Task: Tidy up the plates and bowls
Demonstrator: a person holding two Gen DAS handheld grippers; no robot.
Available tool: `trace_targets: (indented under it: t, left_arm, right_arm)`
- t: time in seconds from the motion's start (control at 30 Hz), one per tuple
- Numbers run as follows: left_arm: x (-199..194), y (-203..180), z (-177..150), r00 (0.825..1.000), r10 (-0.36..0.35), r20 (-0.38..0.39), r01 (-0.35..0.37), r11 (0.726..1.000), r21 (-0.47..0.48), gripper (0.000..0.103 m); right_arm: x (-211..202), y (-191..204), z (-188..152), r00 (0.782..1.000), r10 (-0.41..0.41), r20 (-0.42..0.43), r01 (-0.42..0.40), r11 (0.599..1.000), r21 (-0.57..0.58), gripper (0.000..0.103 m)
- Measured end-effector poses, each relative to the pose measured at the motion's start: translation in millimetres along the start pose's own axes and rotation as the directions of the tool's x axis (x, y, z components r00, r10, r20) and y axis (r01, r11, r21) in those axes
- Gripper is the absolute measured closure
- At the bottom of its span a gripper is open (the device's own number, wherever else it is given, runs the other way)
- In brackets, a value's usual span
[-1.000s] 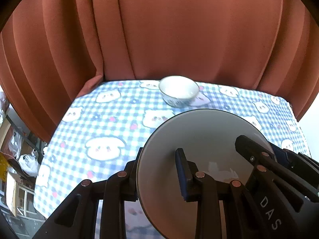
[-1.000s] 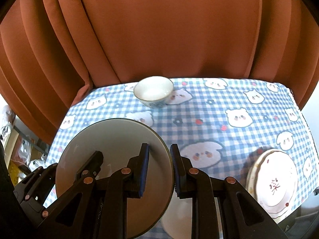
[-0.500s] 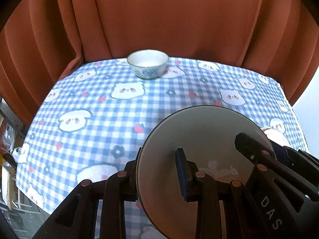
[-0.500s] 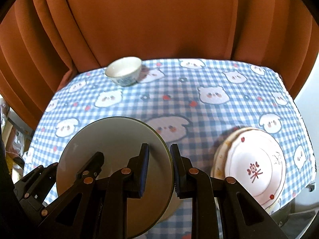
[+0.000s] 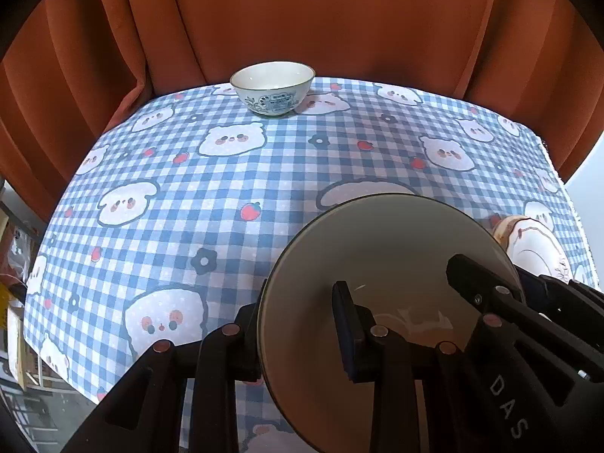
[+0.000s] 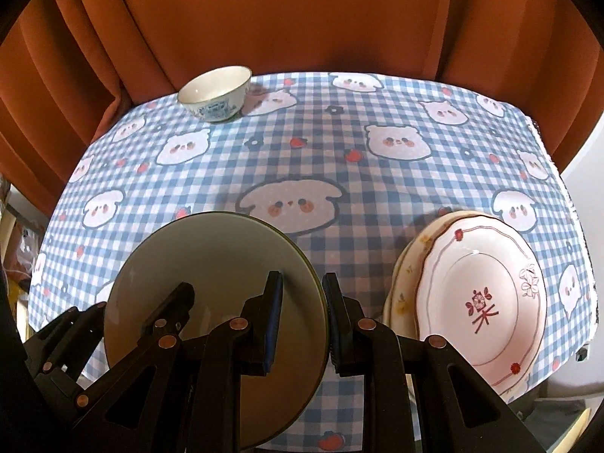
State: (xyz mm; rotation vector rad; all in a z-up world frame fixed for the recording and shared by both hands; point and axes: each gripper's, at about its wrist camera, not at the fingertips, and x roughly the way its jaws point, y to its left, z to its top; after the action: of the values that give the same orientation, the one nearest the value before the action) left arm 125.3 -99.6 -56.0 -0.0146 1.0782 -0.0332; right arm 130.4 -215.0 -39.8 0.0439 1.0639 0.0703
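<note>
- Grey plate [image 5: 381, 264] in the left wrist view: round, smooth and matte with a thin dark rim, held above the checked tablecloth [image 5: 226, 196], face tilted up toward the camera.
- Pinched at its left rim by the left gripper [image 5: 298, 324], one finger under the rim and one blue-padded finger on the face; jaws narrowed to the plate's thickness.
- Opposite rim caught by the right gripper [image 5: 487, 287], black, entering from the right.
- Beyond the plate, a wide stretch of tablecloth up to the small bowl [image 5: 272, 88] at the far edge, against the rust curtain [image 5: 302, 19].
- Bowl upright, white inside, blue pattern outside.
- Right wrist view: grey plate [image 6: 211, 264] low and left, right gripper [image 6: 302, 321] clamped narrowly on its right rim, left gripper [image 6: 166, 309] on the far side.
- Just right of the plate, a stack of scalloped plates [image 6: 479, 302], glossy, red motif on top, near the cloth's right edge.
- Small bowl [image 6: 215, 94] well apart from the plate, far left.
</note>
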Motion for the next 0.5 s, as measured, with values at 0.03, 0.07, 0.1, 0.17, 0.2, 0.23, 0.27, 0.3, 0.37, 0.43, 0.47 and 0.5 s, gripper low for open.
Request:
trace_targets:
  t: [0.03, 0.07, 0.1, 0.17, 0.2, 0.23, 0.27, 0.3, 0.37, 0.43, 0.47, 0.5]
  left_arm:
    - [1, 0, 1, 1.0, 0.002, 0.0, -0.002, 1.0, 0.002, 0.076]
    - [3, 0, 1, 1.0, 0.007, -0.002, -0.007, 1.0, 0.003, 0.076]
    - [3, 1, 2, 1.0, 0.009, -0.003, -0.009, 1.0, 0.001, 0.076]
    - [6, 3, 4, 1.0, 0.012, -0.012, -0.012, 1.0, -0.002, 0.076]
    - [8, 5, 4, 1.0, 0.01, -0.025, -0.011, 1.0, -0.009, 0.076]
    - [10, 7, 4, 0.999, 0.011, -0.033, -0.011, 1.0, -0.011, 0.076]
    - [13, 8, 4, 0.999, 0.015, -0.042, -0.016, 1.0, -0.013, 0.076]
    - [15, 9, 4, 0.999, 0.014, -0.049, -0.015, 1.0, -0.015, 0.076]
    - [17, 10, 4, 0.998, 0.014, -0.058, -0.015, 1.0, -0.014, 0.076]
    - [19, 10, 4, 0.998, 0.009, -0.064, -0.01, 1.0, -0.013, 0.076]
    - [20, 9, 4, 0.998, 0.009, -0.067, -0.01, 1.0, -0.01, 0.076]
    - [22, 9, 3, 0.997, 0.009, -0.073, -0.009, 1.0, -0.007, 0.076]
  right_arm:
    - [1, 0, 1, 1.0, 0.001, -0.002, -0.001, 1.0, -0.001, 0.078]
    - [4, 0, 2, 1.0, 0.005, -0.007, -0.005, 1.0, -0.001, 0.078]
    - [5, 0, 3, 1.0, 0.009, -0.011, -0.009, 1.0, 0.001, 0.078]
    - [8, 0, 5, 1.0, 0.015, -0.015, -0.015, 1.0, 0.004, 0.078]
    - [10, 0, 5, 1.0, 0.017, -0.019, -0.017, 1.0, 0.003, 0.078]
    - [12, 1, 6, 1.0, 0.016, -0.022, -0.016, 1.0, 0.001, 0.078]
    - [14, 2, 6, 1.0, 0.016, -0.027, -0.016, 1.0, -0.004, 0.078]
    - [16, 3, 6, 0.999, 0.018, -0.032, -0.019, 1.0, -0.006, 0.078]
    - [20, 4, 6, 0.999, 0.021, -0.04, -0.021, 1.0, -0.004, 0.078]
    - [23, 4, 6, 0.999, 0.019, -0.044, -0.019, 1.0, -0.006, 0.078]
    - [24, 4, 6, 0.999, 0.017, -0.045, -0.017, 1.0, -0.005, 0.078]
    - [25, 3, 6, 0.999, 0.016, -0.048, -0.017, 1.0, -0.004, 0.078]
